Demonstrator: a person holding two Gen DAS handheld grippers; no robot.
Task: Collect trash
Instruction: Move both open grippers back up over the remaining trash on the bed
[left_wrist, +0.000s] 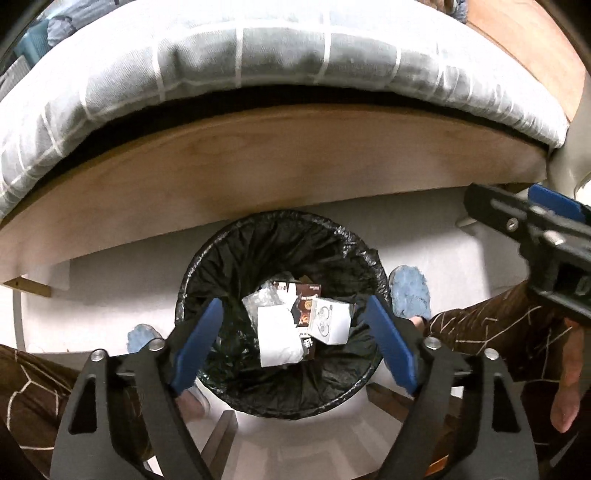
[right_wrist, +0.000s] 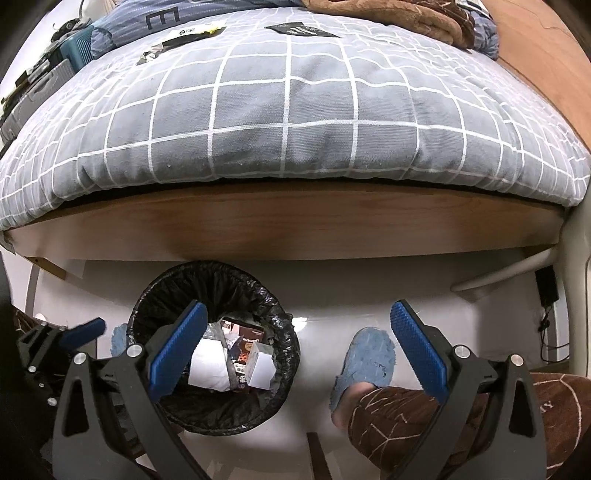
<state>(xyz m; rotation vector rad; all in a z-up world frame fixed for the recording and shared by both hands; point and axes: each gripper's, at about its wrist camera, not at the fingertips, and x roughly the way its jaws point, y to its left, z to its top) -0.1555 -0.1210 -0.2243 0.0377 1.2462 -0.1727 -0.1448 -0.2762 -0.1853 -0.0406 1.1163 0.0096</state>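
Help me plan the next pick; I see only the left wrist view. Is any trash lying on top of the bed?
Observer: Yes, a black wrapper lies on the checked cover, near its far edge.
Operator: Anything else up there?
Observer: A black and yellow packet lies left of it.
Operator: Is the right tool free?
Observer: Yes, the right tool is open and empty.

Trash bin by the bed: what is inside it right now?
The trash bin holds a white box, white crumpled paper, a brown printed packet and clear plastic wrap. Anything beneath them is covered.
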